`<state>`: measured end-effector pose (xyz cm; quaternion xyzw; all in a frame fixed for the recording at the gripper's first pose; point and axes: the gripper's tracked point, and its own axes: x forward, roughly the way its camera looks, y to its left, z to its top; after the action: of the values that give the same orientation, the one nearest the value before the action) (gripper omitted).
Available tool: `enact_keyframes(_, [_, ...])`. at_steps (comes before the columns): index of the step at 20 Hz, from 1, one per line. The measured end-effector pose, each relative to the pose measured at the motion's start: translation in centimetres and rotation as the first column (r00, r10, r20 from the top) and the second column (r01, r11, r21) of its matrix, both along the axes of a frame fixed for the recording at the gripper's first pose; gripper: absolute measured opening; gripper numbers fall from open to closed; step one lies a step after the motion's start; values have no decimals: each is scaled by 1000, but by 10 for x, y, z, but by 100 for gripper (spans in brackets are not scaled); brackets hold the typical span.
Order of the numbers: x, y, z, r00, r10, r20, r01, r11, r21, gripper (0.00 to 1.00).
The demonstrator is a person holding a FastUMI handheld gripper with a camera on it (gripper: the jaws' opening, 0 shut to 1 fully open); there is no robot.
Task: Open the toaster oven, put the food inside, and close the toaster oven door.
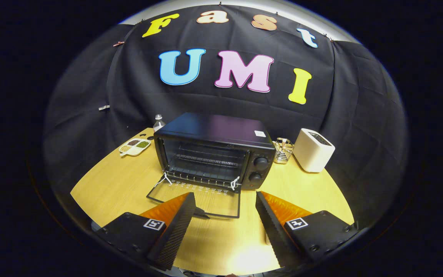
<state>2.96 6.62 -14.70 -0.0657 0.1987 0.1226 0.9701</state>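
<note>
A black toaster oven (pixel 214 152) stands on the round wooden table (pixel 110 181), beyond my fingers. Its glass door (pixel 196 198) is swung fully down and lies flat toward me, and the wire rack (pixel 206 159) inside is bare. Two round knobs (pixel 260 162) sit on its right side. My gripper (pixel 225 204) is open, with nothing between the fingers. The left fingertip (pixel 185 209) hangs over the front edge of the lowered door, while the right fingertip (pixel 263 206) is just off the door's right corner. I cannot pick out any food to go into the oven.
A white divided dish (pixel 135 147) of seeds or beans lies left of the oven, with a small bottle (pixel 159 122) behind it. To the oven's right stand a wire holder (pixel 283 150) and a white toaster (pixel 313 149).
</note>
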Motion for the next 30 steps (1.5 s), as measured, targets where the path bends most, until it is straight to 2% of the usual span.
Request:
enact_keyframes(5, [12, -52, 5, 999, -30, -44, 33, 997, 73, 98])
enact_keyframes(10, [38, -128, -4, 997, -31, -76, 36, 997, 64, 98])
enact_keyframes(16, [57, -175, -31, 988, 64, -144, -48, 993, 107, 97])
enact_keyframes(23, [46, -210, -94, 937, 179, -299, -142, 980, 140, 99])
enact_keyframes(29, [41, -207, -131, 869, 206, -451, -73, 953, 295, 97])
enact_keyframes(30, [42, -209, -135, 858, 206, -471, -59, 950, 307, 94])
